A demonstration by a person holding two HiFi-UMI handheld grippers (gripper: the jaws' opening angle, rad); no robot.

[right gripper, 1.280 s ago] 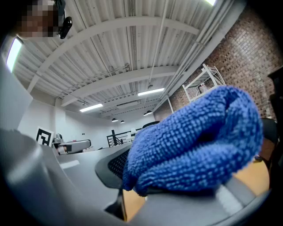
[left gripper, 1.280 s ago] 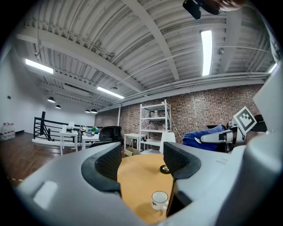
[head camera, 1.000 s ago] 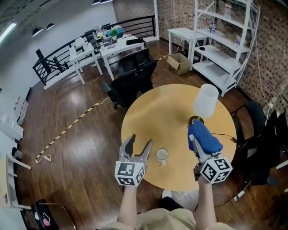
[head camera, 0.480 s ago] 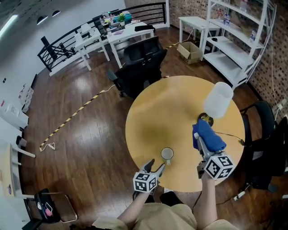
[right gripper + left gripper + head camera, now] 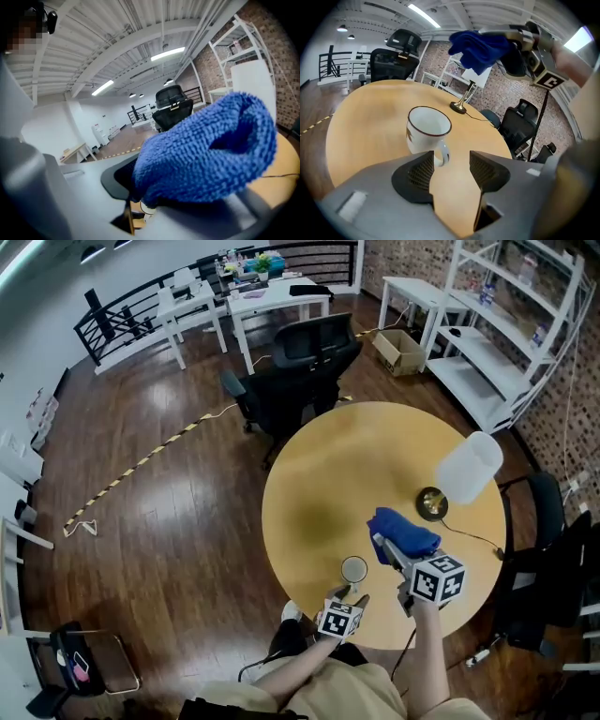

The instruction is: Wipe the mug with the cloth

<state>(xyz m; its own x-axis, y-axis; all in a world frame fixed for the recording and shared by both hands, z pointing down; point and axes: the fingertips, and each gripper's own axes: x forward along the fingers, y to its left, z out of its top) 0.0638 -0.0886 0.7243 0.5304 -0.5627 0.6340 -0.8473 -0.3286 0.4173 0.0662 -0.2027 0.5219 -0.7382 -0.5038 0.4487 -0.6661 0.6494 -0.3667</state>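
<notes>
One white mug stands on the one round table, near the person's edge. The left gripper sits low just before the mug. Its two jaws are apart and have just been closing, and the mug's handle sits at their tips, not pressed. The right gripper clamps one blue cloth, raised just right of the mug. One lamp stands beyond the mug.

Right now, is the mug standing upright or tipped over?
Upright. The mug sits on its base on the table, rim facing up.
</notes>
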